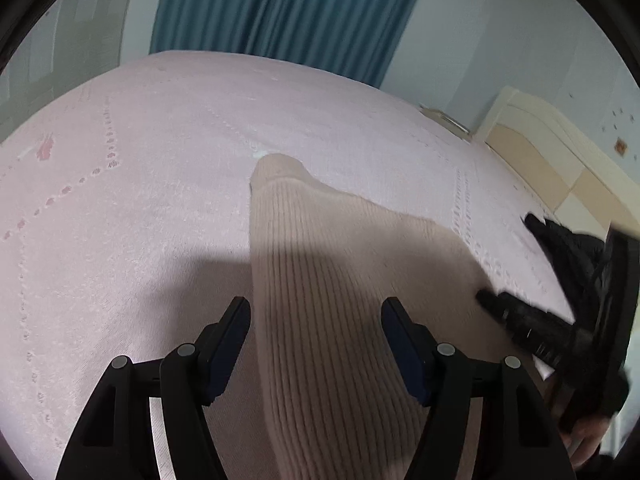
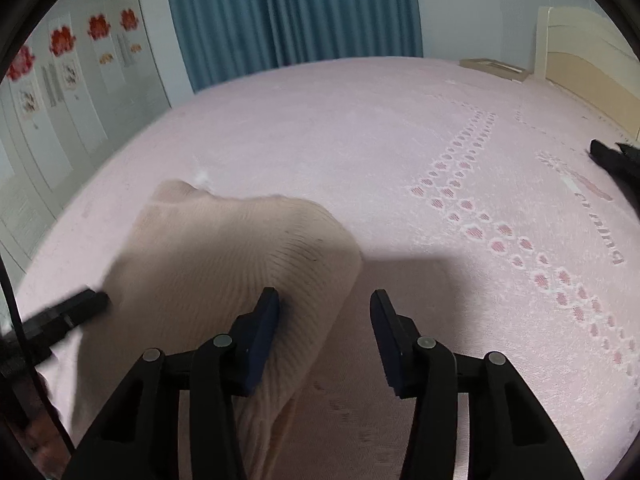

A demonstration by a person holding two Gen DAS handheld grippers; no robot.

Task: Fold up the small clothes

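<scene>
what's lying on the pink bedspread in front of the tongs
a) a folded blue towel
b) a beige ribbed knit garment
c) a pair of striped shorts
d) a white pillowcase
b: a beige ribbed knit garment lies on the pink bedspread, running between the fingers of the left tongs, which stand open around it.

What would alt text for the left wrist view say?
A beige ribbed knit garment lies on a pink bedspread, running between the open fingers of the left gripper without the pads pressing it. The right gripper enters at the right edge; a teal curtain hangs behind.
</scene>
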